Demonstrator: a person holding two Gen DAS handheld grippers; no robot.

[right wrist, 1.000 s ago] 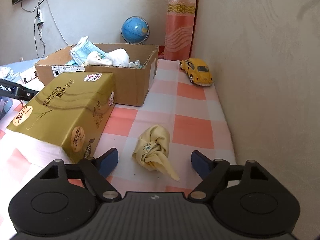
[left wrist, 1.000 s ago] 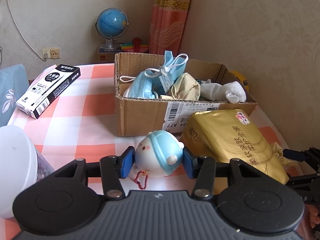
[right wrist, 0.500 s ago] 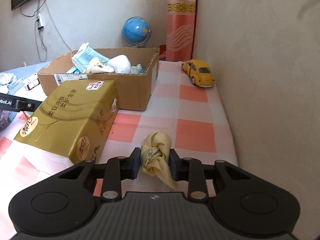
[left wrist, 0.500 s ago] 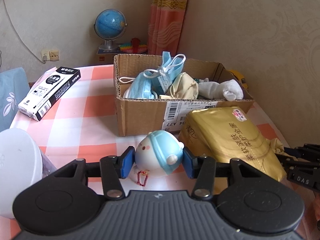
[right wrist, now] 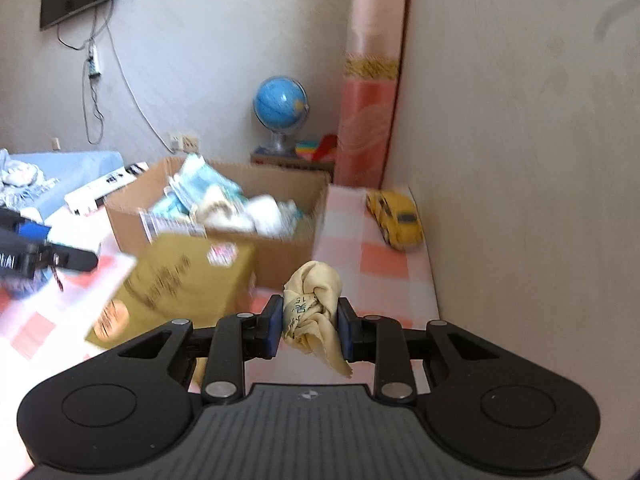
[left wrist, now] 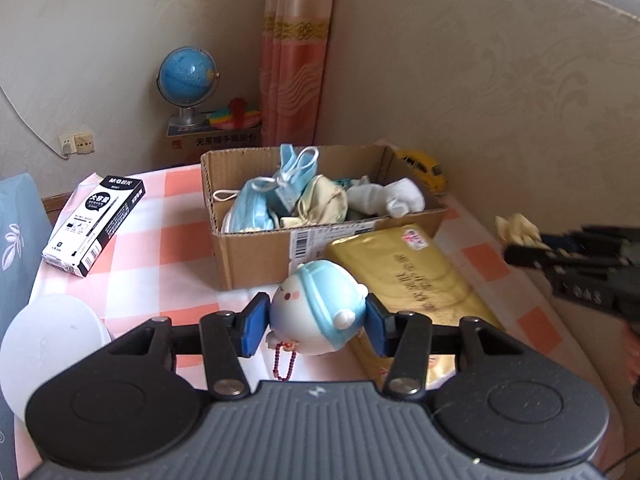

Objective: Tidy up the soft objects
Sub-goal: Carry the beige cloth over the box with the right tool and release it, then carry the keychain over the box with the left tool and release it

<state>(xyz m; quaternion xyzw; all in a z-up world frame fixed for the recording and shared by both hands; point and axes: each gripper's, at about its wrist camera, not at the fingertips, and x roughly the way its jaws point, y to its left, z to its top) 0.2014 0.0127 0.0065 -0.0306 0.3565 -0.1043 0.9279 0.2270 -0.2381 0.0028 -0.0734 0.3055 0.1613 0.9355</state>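
Nearest us, our left gripper (left wrist: 316, 322) pinches a round, smooth plush toy (left wrist: 318, 312), white below with a pale blue cap, between its blue pads; a beaded red chain (left wrist: 284, 362) dangles beneath it above the table. Our right gripper (right wrist: 308, 326) is clamped on a crumpled, knotted yellow cloth (right wrist: 314, 304), its loose corner hanging below the pads, clear of the tabletop.

Just beyond both lies a glossy gold tissue pack (left wrist: 404, 276), a soft rectangular block resting on the orange-and-white checked tablecloth (left wrist: 160, 240). A round white lid (left wrist: 52, 340) sits at the left edge.

Behind the pack stands the open corrugated cardboard box (left wrist: 256, 256), a barcode label on its front wall. Inside we see pleated blue face masks (left wrist: 264, 200), a cream cloth bundle (left wrist: 324, 202) and white socks (left wrist: 394, 196) heaped together.

Left of the box lies a black-and-white pen carton (left wrist: 96, 224); right of it, against the wall, a shiny yellow toy car (right wrist: 398, 220).

Farthest back, a blue globe (left wrist: 188, 76) on a metal stand stands beside a patterned pink curtain (left wrist: 294, 52).
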